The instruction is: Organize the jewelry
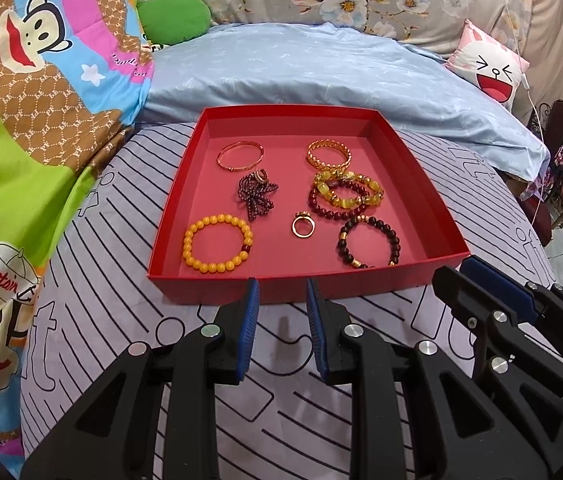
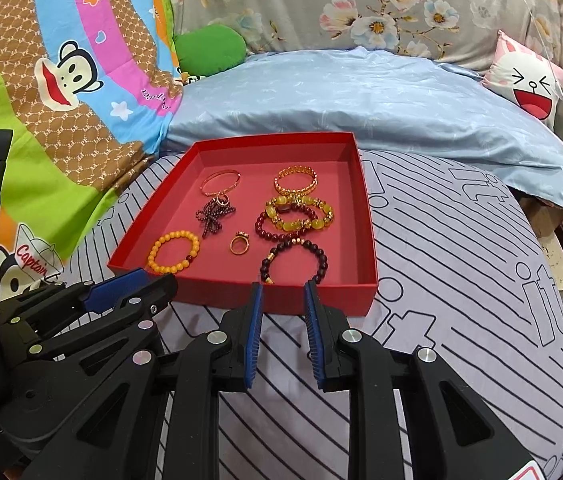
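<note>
A red tray (image 1: pixel 413 184) (image 2: pixel 365 216) lies on the striped bed cover and holds several pieces of jewelry: a yellow bead bracelet (image 1: pixel 217 245) (image 2: pixel 173 255), a dark bead bracelet (image 1: pixel 369 241) (image 2: pixel 294 261), a gold ring (image 1: pixel 303 225) (image 2: pixel 239 243), a dark bead tassel (image 1: pixel 255 194), a thin gold bangle (image 1: pixel 240 155), a gold chain bangle (image 1: pixel 328 154) and a yellow stone bracelet (image 1: pixel 347 190) over a red bead bracelet. My left gripper (image 1: pixel 281 292) is open and empty just before the tray's near wall. My right gripper (image 2: pixel 281 294) is open and empty beside it.
A blue pillow (image 1: pixel 321 76) lies behind the tray. A cartoon monkey quilt (image 1: pixel 41 92) is piled on the left. A green cushion (image 1: pixel 173 18) and a cat-face cushion (image 1: pixel 489 68) sit at the back. The bed edge drops off at the right.
</note>
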